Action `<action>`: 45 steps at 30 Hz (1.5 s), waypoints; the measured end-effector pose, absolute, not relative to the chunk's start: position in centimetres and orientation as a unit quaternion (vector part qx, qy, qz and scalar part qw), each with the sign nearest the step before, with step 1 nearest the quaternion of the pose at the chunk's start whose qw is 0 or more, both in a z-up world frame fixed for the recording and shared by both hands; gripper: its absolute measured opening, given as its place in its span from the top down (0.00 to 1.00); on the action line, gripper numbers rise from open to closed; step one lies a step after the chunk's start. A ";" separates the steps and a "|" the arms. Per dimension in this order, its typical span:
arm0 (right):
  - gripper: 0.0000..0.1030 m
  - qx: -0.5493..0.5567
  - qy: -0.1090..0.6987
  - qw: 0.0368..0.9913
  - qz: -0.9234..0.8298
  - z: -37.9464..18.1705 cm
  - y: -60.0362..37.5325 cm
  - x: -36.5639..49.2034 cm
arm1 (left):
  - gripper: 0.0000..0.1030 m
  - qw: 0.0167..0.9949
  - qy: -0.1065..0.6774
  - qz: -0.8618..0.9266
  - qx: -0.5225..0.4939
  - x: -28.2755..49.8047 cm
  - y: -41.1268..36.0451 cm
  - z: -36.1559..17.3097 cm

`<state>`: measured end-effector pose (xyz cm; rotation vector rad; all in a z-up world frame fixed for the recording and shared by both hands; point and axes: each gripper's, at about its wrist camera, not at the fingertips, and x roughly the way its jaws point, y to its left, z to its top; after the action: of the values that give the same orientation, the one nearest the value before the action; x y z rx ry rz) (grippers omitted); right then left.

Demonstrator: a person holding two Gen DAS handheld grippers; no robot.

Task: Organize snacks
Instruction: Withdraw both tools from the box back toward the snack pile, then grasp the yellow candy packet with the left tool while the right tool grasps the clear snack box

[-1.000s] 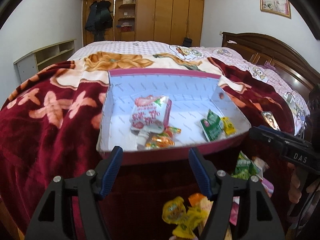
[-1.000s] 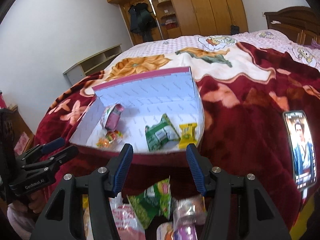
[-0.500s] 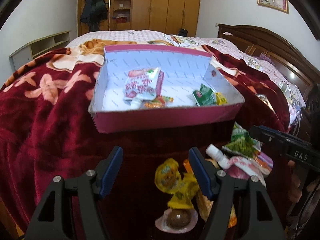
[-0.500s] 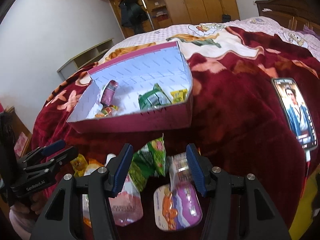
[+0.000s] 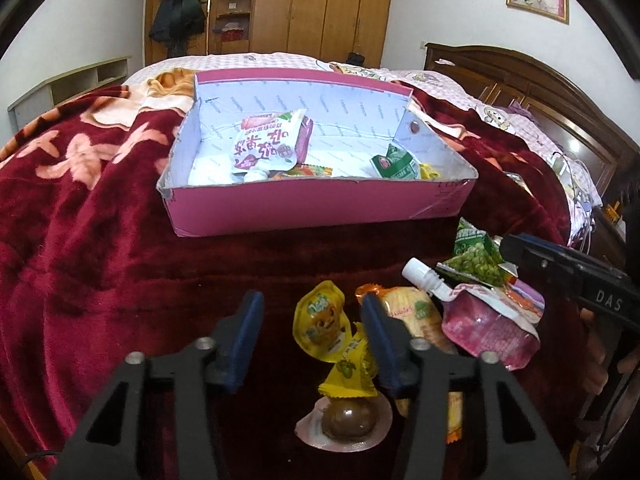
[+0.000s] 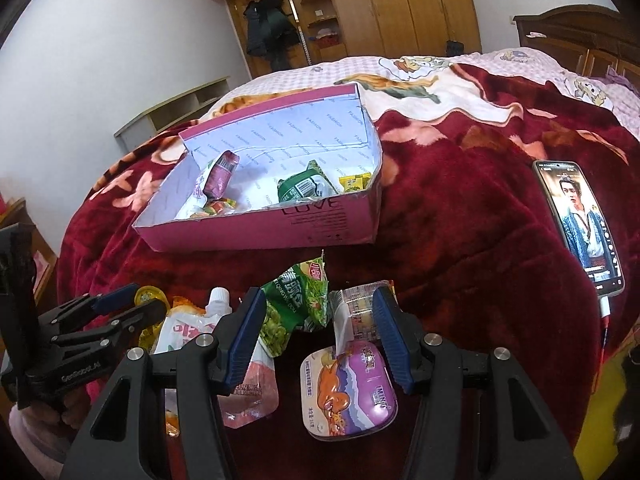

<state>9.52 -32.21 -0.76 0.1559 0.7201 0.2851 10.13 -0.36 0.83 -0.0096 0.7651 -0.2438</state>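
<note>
box point(image 5: 312, 212) pink | blanket point(image 5: 80, 216) dark red, floral | pea packet point(image 6: 296, 300) green

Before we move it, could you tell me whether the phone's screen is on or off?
On: the phone lies face up on the blanket, displaying a picture of a person.

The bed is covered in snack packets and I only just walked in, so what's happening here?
A person with a gripper in each hand is sorting snacks into the pink box on the red blanket. A few packets already lie inside it. The left gripper, its jaws just closing, is around a yellow jelly cup without pressing it yet. The right gripper hangs open over the green pea packet and a purple tin, holding nothing.
</note>
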 end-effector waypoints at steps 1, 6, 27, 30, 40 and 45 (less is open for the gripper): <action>0.45 0.076 0.351 0.923 0.139 -0.8 -32.2 9.5 | 0.59 0.919 0.374 -0.120 -0.005 10.1 -0.4 0.7; 0.45 0.077 0.351 0.923 0.139 -0.8 -32.2 9.5 | 0.62 0.920 0.372 -0.119 0.000 10.0 -0.6 0.4; 0.45 0.072 0.346 0.925 0.137 -0.6 -32.1 9.2 | 0.75 0.923 0.367 -0.112 -0.001 9.8 -0.5 0.4; 0.45 0.063 0.342 0.928 0.130 -0.4 -32.1 9.0 | 0.75 0.925 0.364 -0.109 -0.006 9.8 -0.3 0.7; 0.45 0.052 0.362 0.924 0.115 -1.1 -33.5 9.3 | 0.75 0.924 0.368 -0.100 -0.012 10.0 0.1 0.5; 0.45 0.038 0.386 0.916 0.106 -2.5 -33.7 9.7 | 0.75 0.924 0.369 -0.098 -0.008 10.2 0.0 0.3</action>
<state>9.75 -33.67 -2.47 0.0773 0.7949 0.2179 10.17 -0.04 0.29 -0.0165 0.7567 -0.2010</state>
